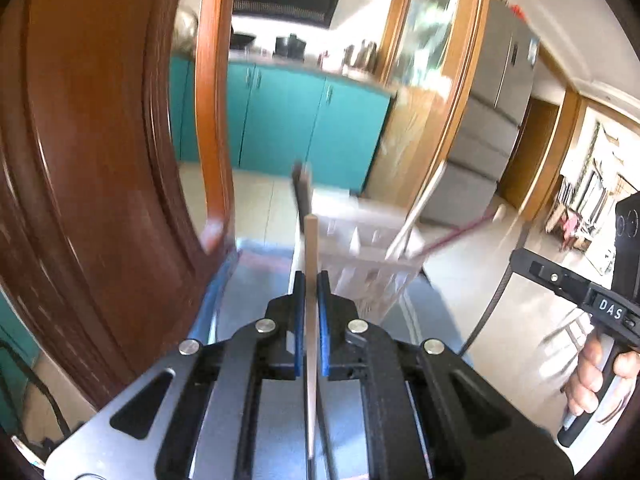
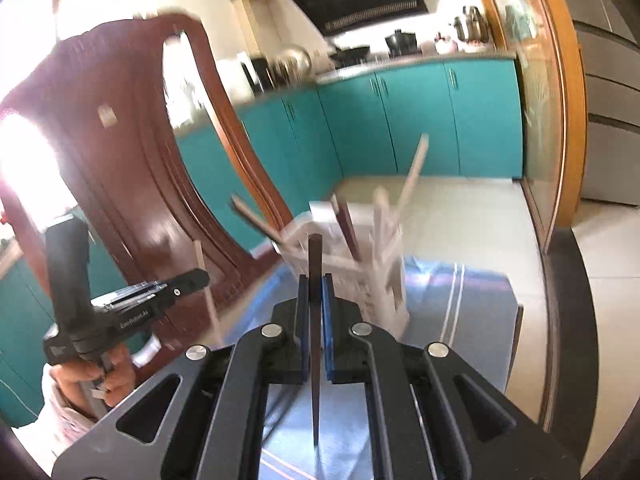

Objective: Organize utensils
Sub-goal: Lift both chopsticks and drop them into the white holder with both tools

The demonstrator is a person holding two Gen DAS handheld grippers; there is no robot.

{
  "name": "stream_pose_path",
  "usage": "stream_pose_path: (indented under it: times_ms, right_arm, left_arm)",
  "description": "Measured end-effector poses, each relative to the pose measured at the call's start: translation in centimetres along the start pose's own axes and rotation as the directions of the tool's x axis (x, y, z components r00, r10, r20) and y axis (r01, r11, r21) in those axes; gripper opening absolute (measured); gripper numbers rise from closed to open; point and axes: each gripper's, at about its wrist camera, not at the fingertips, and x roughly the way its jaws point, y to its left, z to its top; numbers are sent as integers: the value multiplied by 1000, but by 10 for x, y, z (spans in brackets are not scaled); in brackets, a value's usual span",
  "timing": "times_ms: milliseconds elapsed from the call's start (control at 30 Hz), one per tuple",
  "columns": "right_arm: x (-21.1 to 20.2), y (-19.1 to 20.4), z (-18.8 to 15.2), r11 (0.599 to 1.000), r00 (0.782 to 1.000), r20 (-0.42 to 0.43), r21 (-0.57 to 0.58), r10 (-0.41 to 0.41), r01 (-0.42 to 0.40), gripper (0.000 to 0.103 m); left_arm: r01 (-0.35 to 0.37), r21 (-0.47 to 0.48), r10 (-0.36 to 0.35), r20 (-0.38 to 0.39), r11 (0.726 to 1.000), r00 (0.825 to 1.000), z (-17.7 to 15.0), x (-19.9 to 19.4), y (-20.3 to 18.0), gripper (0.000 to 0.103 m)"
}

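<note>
While clamped upright, pale wooden chopstick [image 1: 310, 248] beside slatted translucent holder [image 1: 370, 268].

"DAS" stands on the right hand-held gripper [image 1: 576, 280]; "GenRobot.AI" on the left hand-held gripper [image 2: 200, 278].

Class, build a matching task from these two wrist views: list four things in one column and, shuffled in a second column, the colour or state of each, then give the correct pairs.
Column A
1. left gripper
2. right gripper
3. utensil holder
4. kitchen cabinets

Column B
a. teal, with doors shut
b. shut on a dark chopstick
c. clear plastic, with several utensils standing in it
d. shut on a light wooden chopstick

Pairs: 1-d, 2-b, 3-c, 4-a
</note>
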Motion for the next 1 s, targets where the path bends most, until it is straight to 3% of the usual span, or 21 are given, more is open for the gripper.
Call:
stream_pose_path:
  times_ms: [200, 267, 333, 400, 467, 600, 767, 900, 967, 1000]
  right_arm:
    - [-36, 17, 50, 1000, 978, 209, -16, 29, -27, 7]
    - [-51, 19, 65, 1000, 951, 309, -16, 10, -6, 7]
    - [-59, 23, 75, 999, 906, 422, -14, -39, 49, 7]
    - [-51, 20, 81, 987, 871, 468, 17, -149, 160, 7]
    - [-37, 14, 87, 976, 856, 475, 40, -207, 214, 7]
    - [7, -6, 87, 975, 902, 371, 57, -219, 213, 7]
    - [46, -20, 82, 975, 943, 251, 27, -221, 221, 7]
    - [64, -19, 78, 976, 957, 193, 23, -218, 218, 8]
    - [63, -20, 75, 976, 957, 190, 35, -218, 215, 20]
    - [60, -21, 74, 978, 957, 197, 43, -211, 206, 21]
  left_arm:
    - [-4, 26, 0, 161, 1000, 987, 49, -32, -21, 7]
    - [1, 25, -6, 209, 1000, 978, 61, -40, -26, 7]
    - [10, 20, -15, 241, 1000, 970, 68, -45, -28, 7]
    - [24, 9, -26, 256, 1000, 966, 71, -41, -29, 7]
    - [27, -4, -25, 248, 1000, 968, 69, -38, -28, 7]
    - [2, -24, 5, 279, 1000, 960, 71, -38, -25, 7]
    - [-2, -118, 46, 370, 993, 928, 75, -51, -12, 7]
    - [-1, -182, 77, 413, 983, 907, 80, -45, -7, 7]
    - [-25, -205, 110, 418, 978, 902, 79, -36, -7, 7]
    - [-34, -213, 122, 417, 977, 901, 79, -31, -6, 7]
